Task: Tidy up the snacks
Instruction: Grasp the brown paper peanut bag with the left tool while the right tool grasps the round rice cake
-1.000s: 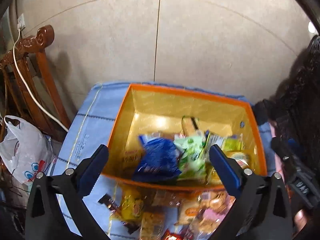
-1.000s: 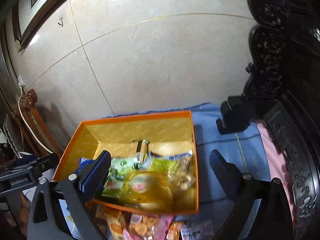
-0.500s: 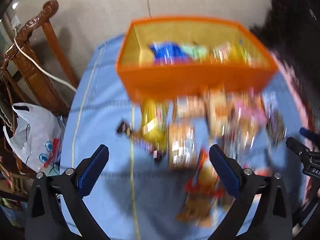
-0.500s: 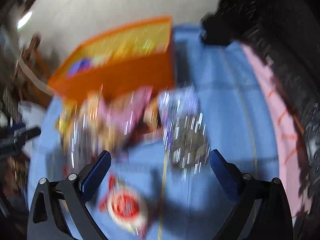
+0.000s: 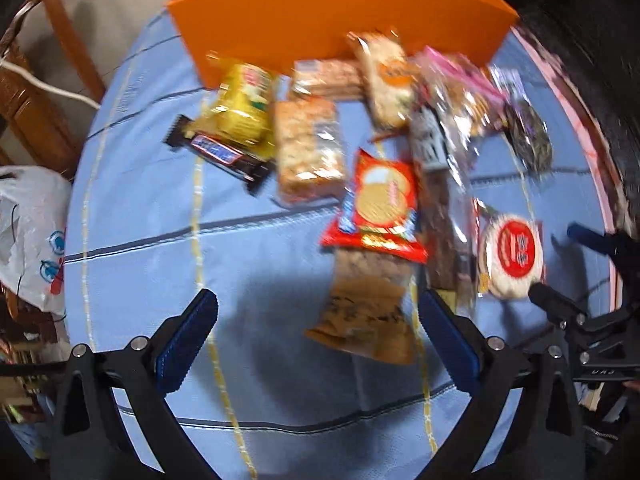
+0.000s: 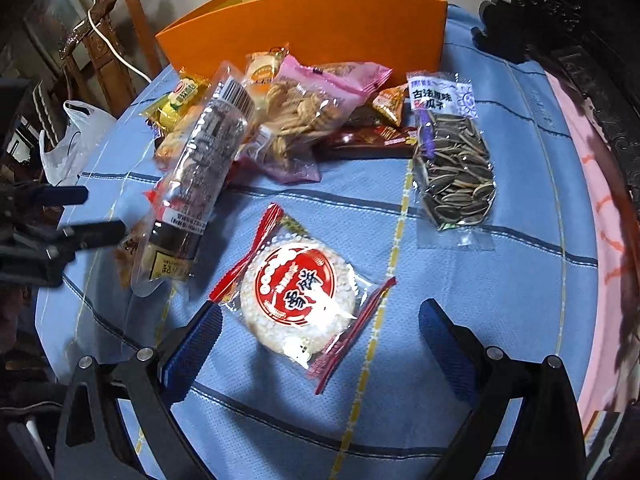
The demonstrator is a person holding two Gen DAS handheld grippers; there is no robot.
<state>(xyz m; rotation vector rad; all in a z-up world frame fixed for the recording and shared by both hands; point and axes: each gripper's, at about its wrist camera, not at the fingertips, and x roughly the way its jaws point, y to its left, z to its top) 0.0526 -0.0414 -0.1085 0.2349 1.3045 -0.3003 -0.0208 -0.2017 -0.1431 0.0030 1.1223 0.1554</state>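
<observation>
An orange box stands at the far edge of the blue cloth. Several snack packs lie before it. My left gripper is open and empty, just short of a brown snack pack and a red cracker pack. My right gripper is open and empty around the near end of a round rice cracker pack. A sunflower seed bag, a pink cookie bag, a chocolate bar and a yellow pack lie farther off.
The blue striped cloth covers the table. A wooden chair and a white plastic bag are on the left. Dark carved furniture is on the right. The left gripper also shows in the right wrist view.
Both grippers have pulled back from over the box and tilted down toward the snacks on the cloth. Both stay open and empty.
</observation>
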